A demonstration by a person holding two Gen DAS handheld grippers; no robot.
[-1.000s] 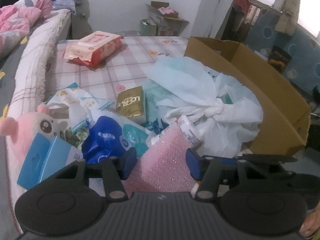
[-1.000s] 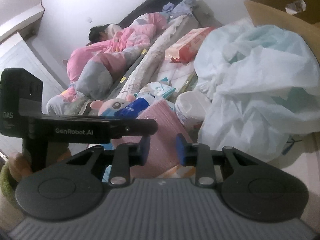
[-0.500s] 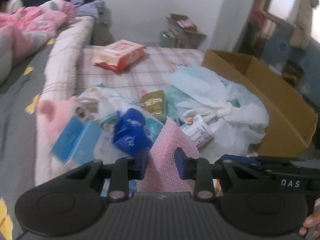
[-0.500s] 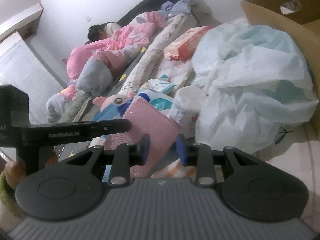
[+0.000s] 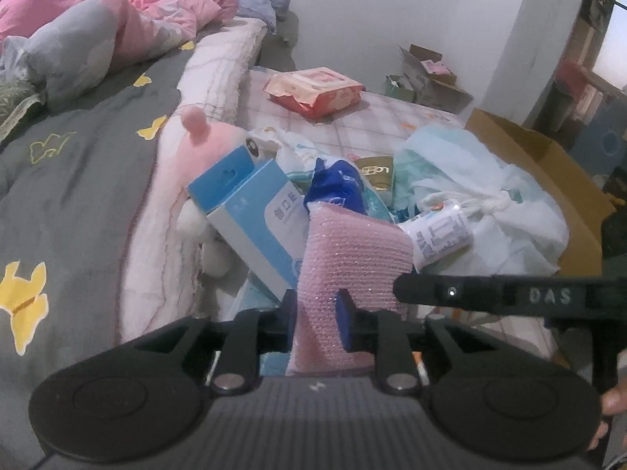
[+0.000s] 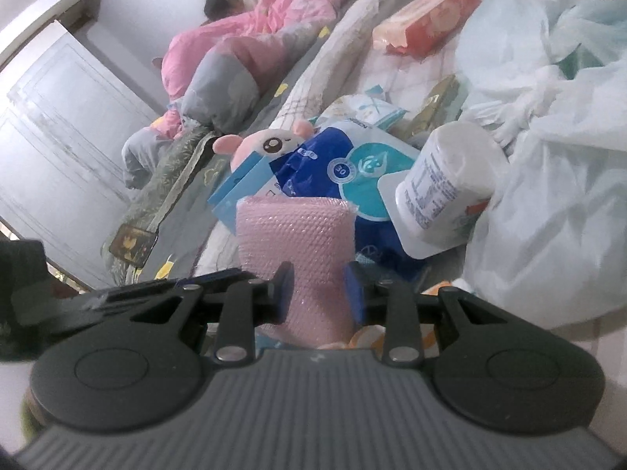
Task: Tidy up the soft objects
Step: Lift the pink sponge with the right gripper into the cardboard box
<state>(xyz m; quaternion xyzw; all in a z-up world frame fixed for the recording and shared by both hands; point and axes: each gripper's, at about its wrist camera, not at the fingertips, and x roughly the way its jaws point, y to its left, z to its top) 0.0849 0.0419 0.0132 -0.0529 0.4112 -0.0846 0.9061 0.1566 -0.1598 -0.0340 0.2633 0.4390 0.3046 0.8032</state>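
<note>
The pink bubble-wrap pouch (image 5: 352, 258) was pinched at its near edge by the closing left gripper (image 5: 315, 319) and the right gripper (image 6: 319, 293), while the plush toy (image 6: 270, 143), packets and bags were left unsorted beside the cardboard box (image 5: 548, 164).

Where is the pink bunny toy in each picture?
Left wrist view: the pink plush toy lies left of centre, behind the blue box.
Right wrist view: the pink plush toy peeks out left of centre, above the blue box.
Shared landmark: the red wipes pack on the bed.
</note>
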